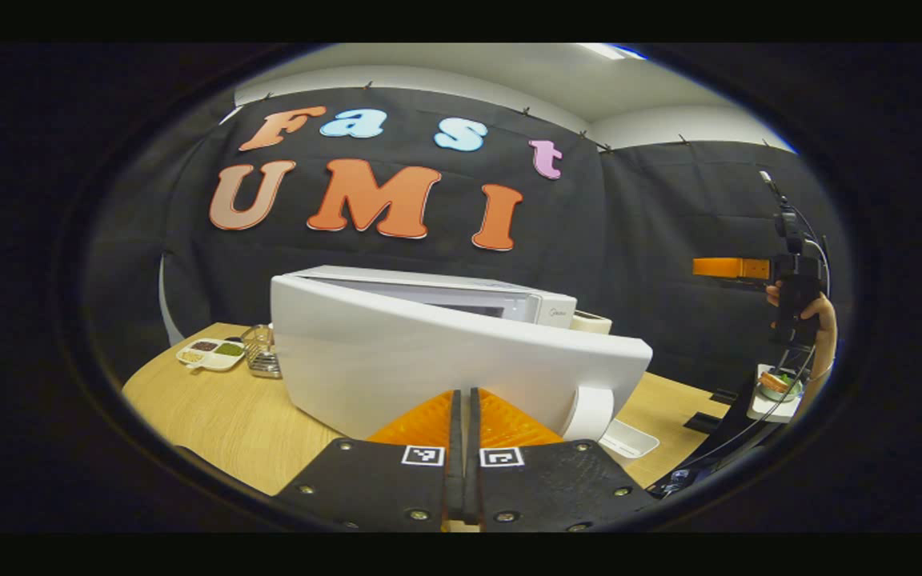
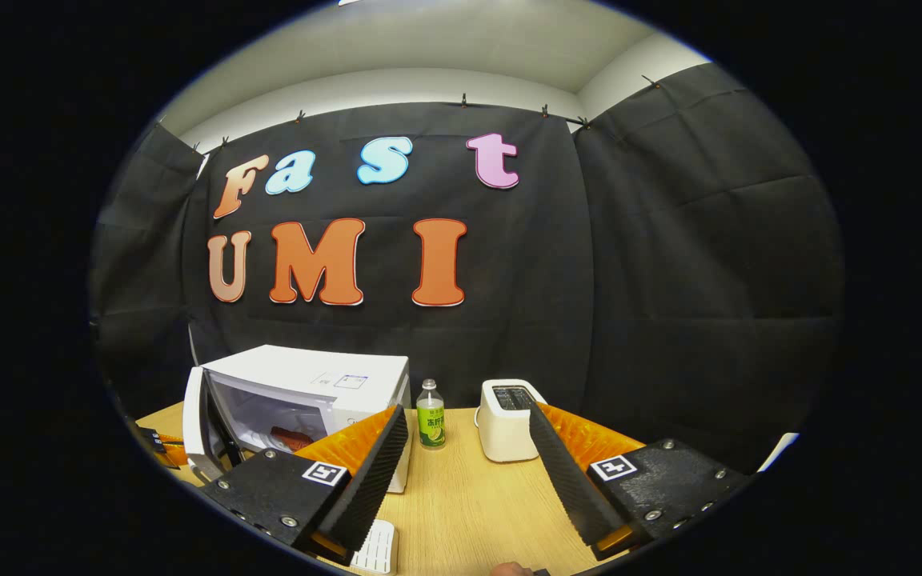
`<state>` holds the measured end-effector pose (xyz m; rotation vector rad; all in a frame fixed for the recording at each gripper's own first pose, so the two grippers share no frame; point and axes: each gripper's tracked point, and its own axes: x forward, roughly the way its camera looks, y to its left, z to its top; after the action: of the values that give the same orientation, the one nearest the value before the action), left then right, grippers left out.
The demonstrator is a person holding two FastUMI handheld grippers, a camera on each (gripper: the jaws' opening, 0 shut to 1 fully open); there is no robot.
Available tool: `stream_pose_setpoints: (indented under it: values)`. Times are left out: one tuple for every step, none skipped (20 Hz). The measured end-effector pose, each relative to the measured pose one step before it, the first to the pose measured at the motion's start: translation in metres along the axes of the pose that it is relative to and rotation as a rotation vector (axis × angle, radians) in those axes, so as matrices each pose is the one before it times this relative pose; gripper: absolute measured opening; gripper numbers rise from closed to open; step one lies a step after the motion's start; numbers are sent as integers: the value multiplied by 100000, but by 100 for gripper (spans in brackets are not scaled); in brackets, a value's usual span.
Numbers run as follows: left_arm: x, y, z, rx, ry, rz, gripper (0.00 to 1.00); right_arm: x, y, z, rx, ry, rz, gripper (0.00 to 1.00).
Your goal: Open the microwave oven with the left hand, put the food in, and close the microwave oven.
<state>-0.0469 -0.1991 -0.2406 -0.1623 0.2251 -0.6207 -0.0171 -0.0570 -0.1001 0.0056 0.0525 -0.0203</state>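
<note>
The white microwave (image 1: 445,296) stands on the wooden table (image 1: 213,416) with its door (image 1: 429,360) swung out towards me. My left gripper (image 1: 465,400) is shut with nothing between its orange fingers, and its tips sit right at the door's outer face, left of the door handle (image 1: 589,412). In the right gripper view the microwave (image 2: 325,380) is at the left with its door (image 2: 195,424) open. Something reddish, the food (image 2: 293,438), lies inside. My right gripper (image 2: 467,408) is open and holds nothing. From the left gripper view the right gripper (image 1: 729,268) hangs far right, held by a hand (image 1: 823,320).
A green-labelled bottle (image 2: 430,416) and a white toaster (image 2: 509,420) stand to the right of the microwave. A divided seasoning dish (image 1: 211,352) and a small metal rack (image 1: 262,352) sit at the table's left. A bowl on a white tray (image 1: 777,388) sits far right, below the hand.
</note>
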Motion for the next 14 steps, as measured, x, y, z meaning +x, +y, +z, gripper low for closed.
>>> stream_pose_setpoints:
  values:
    - [1086,-332,253,332,-160,-207,1,20,-311,26,375,53,-28,95]
    - [1080,-312,199,424,-439,56,0,115,-277,-65,43,209,-13,95]
    - [987,-239,282,284,-429,298,0,9,-314,-100,-363,192,-251,95]
    - [1189,-455,291,334,-415,-148,1,101,-370,4,-342,106,-344,95]
    - [1063,-354,204,212,14,-137,1,-20,-345,-24,-133,91,-344,95]
    - [1191,-334,16,228,-48,-124,1,-41,-236,-103,186,4,-46,95]
    - [1070,-346,162,95,17,-15,1,-16,-297,89,455,13,-37,95]
    - [1003,-155,43,-251,302,-66,1,86,-179,-45,490,12,-90,95]
    - [1090,-550,1,-228,-170,-203,1,20,-230,-24,358,30,-318,95]
    - [631,-451,93,201,357,-181,1,122,-246,-113,100,72,-388,95]
    - [957,-209,-107,645,54,486,1,-25,-331,-70,40,233,-591,95]
    - [786,23,67,705,170,1347,1,-56,-310,-112,37,334,-459,95]
    - [1027,65,-178,632,651,1003,1,-11,-268,-32,138,227,-264,95]
    - [825,-63,-169,333,608,799,1,13,-179,-25,258,117,-324,95]
